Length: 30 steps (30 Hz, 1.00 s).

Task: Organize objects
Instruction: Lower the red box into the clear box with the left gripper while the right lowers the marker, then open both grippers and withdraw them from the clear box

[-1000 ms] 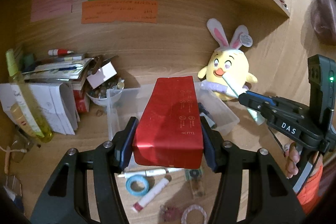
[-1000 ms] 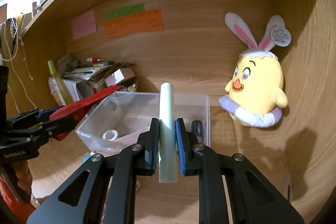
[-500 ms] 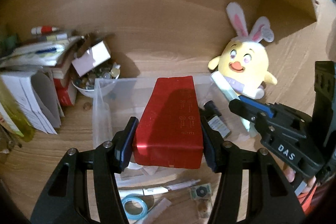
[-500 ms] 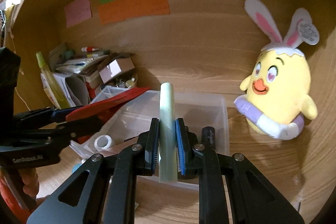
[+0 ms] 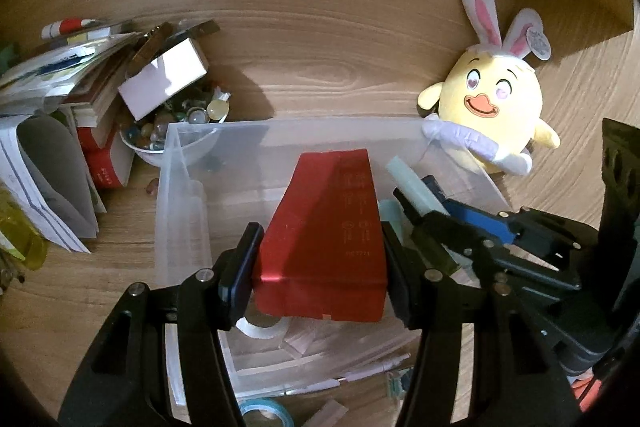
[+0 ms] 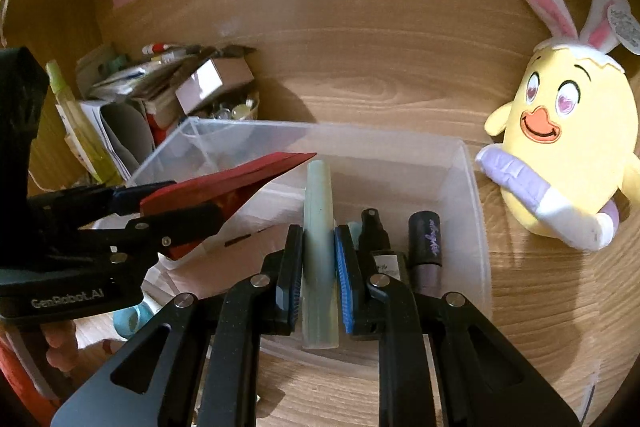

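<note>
The left hand-held gripper [image 5: 320, 259] is clamped on a red box [image 5: 324, 239], held tilted above the clear plastic bin [image 5: 176, 195] that sits on the wooden surface [image 5: 340, 67]. The right hand-held gripper [image 6: 318, 259] pinches a pale green tube [image 6: 318, 227] between its pads, over the bin's right half — just beside a small black spray bottle [image 6: 376, 239] and a purple tube [image 6: 426, 247] lying inside. A yellow plush chick [image 6: 572, 147] with rabbit ears sits just right of the bin, and papers [image 5: 48, 155] and a bowl of small items [image 5: 176, 123] crowd its left.
</note>
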Motion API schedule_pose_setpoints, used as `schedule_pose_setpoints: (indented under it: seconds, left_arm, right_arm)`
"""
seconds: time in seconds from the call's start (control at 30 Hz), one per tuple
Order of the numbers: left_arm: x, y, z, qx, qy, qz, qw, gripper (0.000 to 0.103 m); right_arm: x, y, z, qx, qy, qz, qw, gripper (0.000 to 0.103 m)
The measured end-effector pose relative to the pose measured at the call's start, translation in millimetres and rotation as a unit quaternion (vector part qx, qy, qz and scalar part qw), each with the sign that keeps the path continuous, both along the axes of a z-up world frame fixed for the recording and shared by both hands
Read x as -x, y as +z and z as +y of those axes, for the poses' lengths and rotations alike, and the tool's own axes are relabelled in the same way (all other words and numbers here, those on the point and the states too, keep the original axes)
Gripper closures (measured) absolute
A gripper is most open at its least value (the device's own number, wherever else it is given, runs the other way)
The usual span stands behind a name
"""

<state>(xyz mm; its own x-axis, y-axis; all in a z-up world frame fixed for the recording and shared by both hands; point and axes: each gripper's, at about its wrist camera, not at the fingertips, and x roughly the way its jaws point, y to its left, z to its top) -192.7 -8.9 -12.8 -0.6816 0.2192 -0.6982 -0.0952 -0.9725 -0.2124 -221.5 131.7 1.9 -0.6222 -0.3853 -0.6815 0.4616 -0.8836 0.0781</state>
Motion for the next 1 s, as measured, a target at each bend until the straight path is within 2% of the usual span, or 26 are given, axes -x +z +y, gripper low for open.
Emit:
schedule_pose_setpoints:
  seconds: [0.37, 0.6, 1.0]
  left_arm:
    - [-4.6, 3.8, -2.8, -0.019, -0.002, -0.004, 0.9998, 0.047]
    - [-22.0, 21.1, -8.1, -0.011, 0.01, 0.021, 0.9997, 0.043]
    - [-65.0, 30.5, -24.1, 0.029, 0.025, 0.043, 0.9983, 0.034]
  right_arm:
    - [5.8, -10.5, -4.2, -0.02, -0.001, -0.017, 1.0, 0.089]
    - [6.8, -9.9, -0.5, -0.017, -0.002, -0.027, 0.999, 0.088]
    - [-11.5, 3.2, -6.2, -0.036, -0.004, 0.006, 0.999, 0.068]
